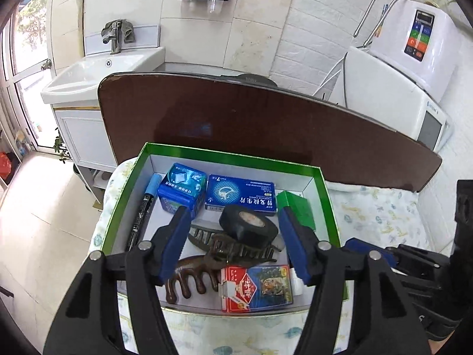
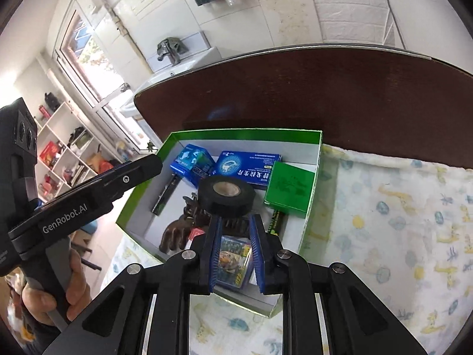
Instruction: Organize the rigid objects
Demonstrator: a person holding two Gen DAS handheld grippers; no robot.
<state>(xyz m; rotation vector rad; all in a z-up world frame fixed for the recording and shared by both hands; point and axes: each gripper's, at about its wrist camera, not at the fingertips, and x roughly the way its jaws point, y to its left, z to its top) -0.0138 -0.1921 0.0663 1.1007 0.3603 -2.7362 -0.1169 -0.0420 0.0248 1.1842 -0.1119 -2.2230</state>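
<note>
A green-rimmed box [image 1: 236, 156] [image 2: 248, 134] lies on the patterned cloth and holds a black tape roll [image 1: 247, 224] [image 2: 226, 195], two blue cartons [image 1: 241, 195], a green box [image 1: 297, 207] [image 2: 289, 188], a marker [image 1: 144, 210], a brown comb [image 1: 189, 281], a dark hair claw [image 1: 236, 247] and a card pack [image 1: 257, 287] [image 2: 233, 263]. My left gripper [image 1: 233, 216] is open and empty above the box. My right gripper [image 2: 235, 220] hangs over the box's near side, jaws a little apart, holding nothing, tips just short of the tape roll.
A dark wooden headboard [image 1: 266, 118] stands behind the box. A sink cabinet [image 1: 82, 124] is far left, a white appliance [image 1: 414, 59] far right. The patterned cloth [image 2: 399, 222] spreads to the right of the box. The left gripper's body [image 2: 74, 201] shows at left.
</note>
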